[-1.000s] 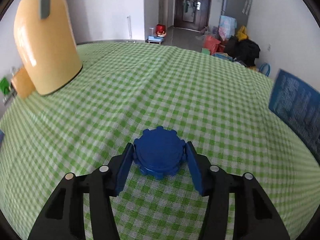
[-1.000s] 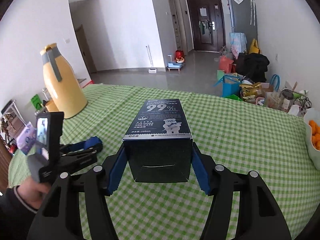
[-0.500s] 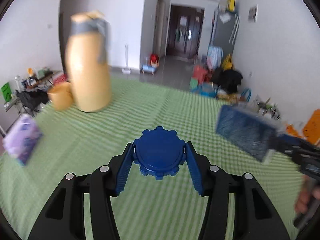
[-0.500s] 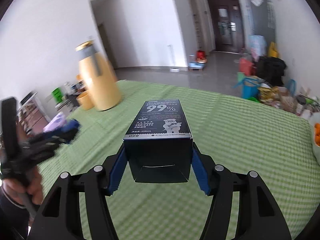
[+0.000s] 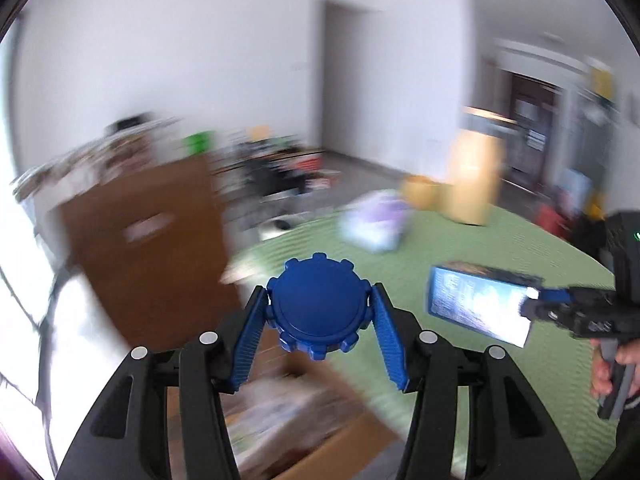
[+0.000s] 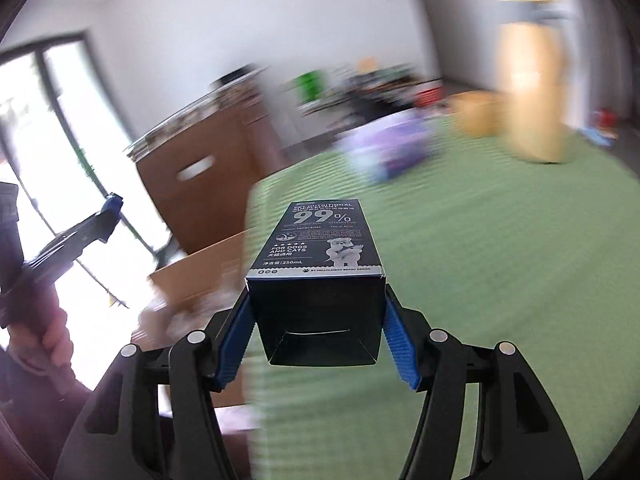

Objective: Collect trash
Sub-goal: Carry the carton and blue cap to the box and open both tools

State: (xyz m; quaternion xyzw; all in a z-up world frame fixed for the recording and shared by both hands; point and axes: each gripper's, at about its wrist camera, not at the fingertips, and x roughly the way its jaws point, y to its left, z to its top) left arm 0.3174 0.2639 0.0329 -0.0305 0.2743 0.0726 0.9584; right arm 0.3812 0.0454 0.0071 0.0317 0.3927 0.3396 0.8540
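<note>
My left gripper is shut on a round blue notched cap, held in the air past the table's left edge, above an open cardboard box that is blurred. My right gripper is shut on a black carton printed "99%" and "for dogs and cats", held over the green checked tablecloth near that same edge. In the left wrist view the carton and right gripper show at the right. In the right wrist view the left gripper shows at the far left.
A cardboard box stands on the floor beside the table. Behind it is a brown cabinet. On the table sit a yellow thermos jug, a yellow cup and a purple pack. A person's hands hold both grippers.
Both grippers have swung left across the table toward its edge, still holding the cap and the carton. The cardboard box and brown cabinet have come into view; the scene is motion-blurred.
</note>
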